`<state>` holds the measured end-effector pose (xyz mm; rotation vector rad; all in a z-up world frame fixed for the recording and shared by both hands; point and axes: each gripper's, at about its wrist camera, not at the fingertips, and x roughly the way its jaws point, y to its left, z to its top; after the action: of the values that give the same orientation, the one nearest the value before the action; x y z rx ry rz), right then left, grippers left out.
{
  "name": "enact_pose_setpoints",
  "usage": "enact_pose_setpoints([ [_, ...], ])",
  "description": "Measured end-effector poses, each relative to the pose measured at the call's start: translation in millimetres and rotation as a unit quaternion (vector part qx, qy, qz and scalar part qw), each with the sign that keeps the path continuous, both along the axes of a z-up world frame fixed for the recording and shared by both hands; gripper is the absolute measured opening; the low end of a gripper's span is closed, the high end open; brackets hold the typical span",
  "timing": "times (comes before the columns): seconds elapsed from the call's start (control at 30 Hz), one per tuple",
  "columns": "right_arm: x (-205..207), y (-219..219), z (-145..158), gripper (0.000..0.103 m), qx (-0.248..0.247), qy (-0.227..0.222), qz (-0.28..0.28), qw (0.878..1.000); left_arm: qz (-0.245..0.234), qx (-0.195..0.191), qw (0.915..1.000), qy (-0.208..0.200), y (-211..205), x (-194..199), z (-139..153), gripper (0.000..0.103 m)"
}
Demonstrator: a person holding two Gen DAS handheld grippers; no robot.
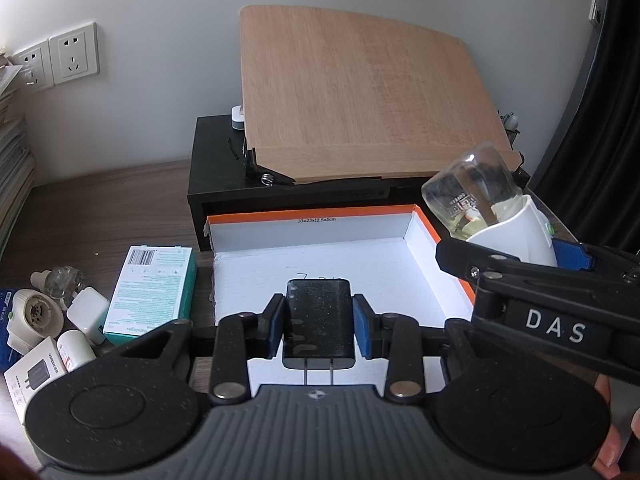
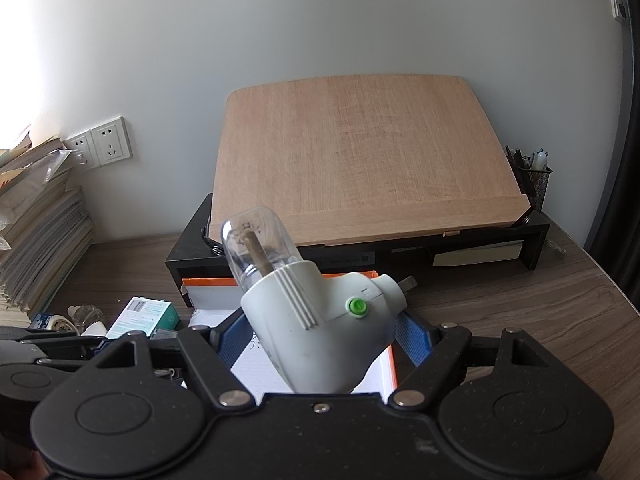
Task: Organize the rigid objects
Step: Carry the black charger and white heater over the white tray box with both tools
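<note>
My left gripper [image 1: 319,318] is shut on a black charger [image 1: 319,320], prongs toward the camera, held over the open white box with orange rim [image 1: 340,212]. My right gripper [image 2: 324,334] is shut on a white plug-in mosquito repeller [image 2: 316,320] with a clear liquid bottle [image 2: 256,244] and a green button. In the left wrist view the repeller [image 1: 516,228] is held above the box's right edge. The box [image 2: 208,282] also shows under the right gripper.
Left of the box lie a green-white carton [image 1: 154,292], a white cube charger [image 1: 88,312], another repeller [image 1: 34,316], a loose bottle [image 1: 64,280] and a charger carton [image 1: 34,376]. Behind stands a black riser [image 1: 216,168] with a tilted wooden board [image 1: 360,92]. A book stack [image 2: 36,232] is far left.
</note>
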<state>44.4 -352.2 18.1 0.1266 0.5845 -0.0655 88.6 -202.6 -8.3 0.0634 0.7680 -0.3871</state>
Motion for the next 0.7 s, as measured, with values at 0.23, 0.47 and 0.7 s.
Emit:
enact_pose_setpoints([
  [0.23,2.5,0.7,-1.7,0.091,-0.002,0.003,0.001,1.000,0.000,0.000,1.0000,0.002,0.3,2.4,-2.4,0.036],
  [0.47,6.4,1.1,-3.8,0.091,-0.003,0.008,0.003,1.000,0.000,0.003,1.0000,0.004,0.8,4.5,-4.0,0.036],
  [0.7,8.5,2.1,-5.1,0.091,-0.003,0.010,0.004,1.000,-0.002,0.004,1.0000,0.005,1.3,5.5,-3.8,0.036],
])
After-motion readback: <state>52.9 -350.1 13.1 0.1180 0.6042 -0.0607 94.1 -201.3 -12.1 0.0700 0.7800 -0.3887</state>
